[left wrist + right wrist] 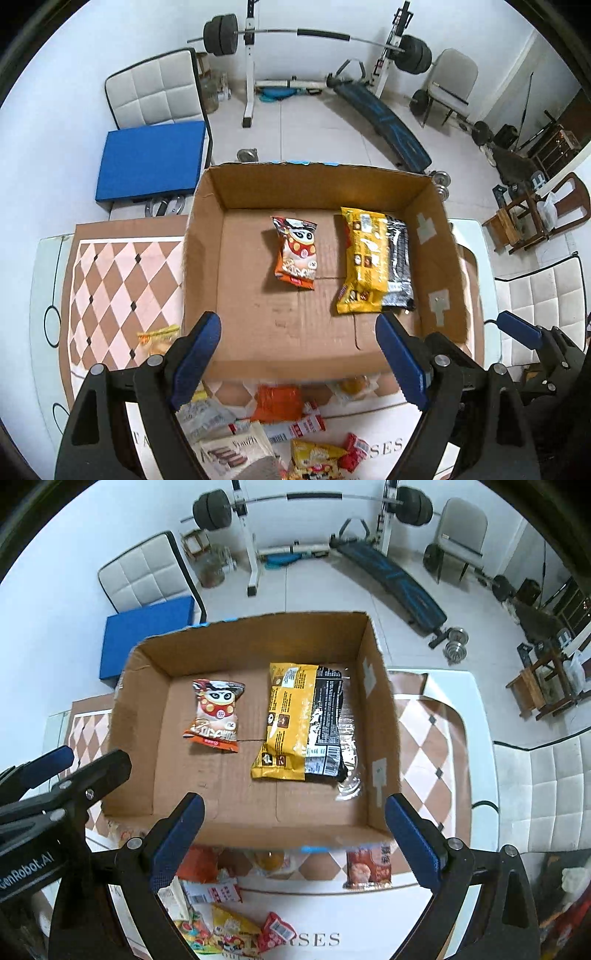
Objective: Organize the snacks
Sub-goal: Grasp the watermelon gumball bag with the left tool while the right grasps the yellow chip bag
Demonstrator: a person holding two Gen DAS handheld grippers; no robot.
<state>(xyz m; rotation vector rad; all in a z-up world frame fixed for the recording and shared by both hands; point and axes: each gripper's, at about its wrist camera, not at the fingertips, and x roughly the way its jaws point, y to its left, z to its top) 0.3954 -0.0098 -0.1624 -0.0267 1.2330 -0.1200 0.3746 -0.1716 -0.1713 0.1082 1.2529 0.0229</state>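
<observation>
Blue-padded left gripper point(299, 354) spread wide, nothing in it, hanging above the near edge of the cardboard box point(207, 258). Same for the right gripper point(293, 834): gaping, empty, touching nothing. Inside the box, lying flat: an orange snack bag point(295, 253) mid-floor, well apart from a yellow pack point(364, 258) overlapping a black pack point(399, 258) by the right wall. Loose snack pile point(280, 439) on the table in front of the box, half hidden behind the fingers and cut off at the bottom, labels too blurry to read.
</observation>
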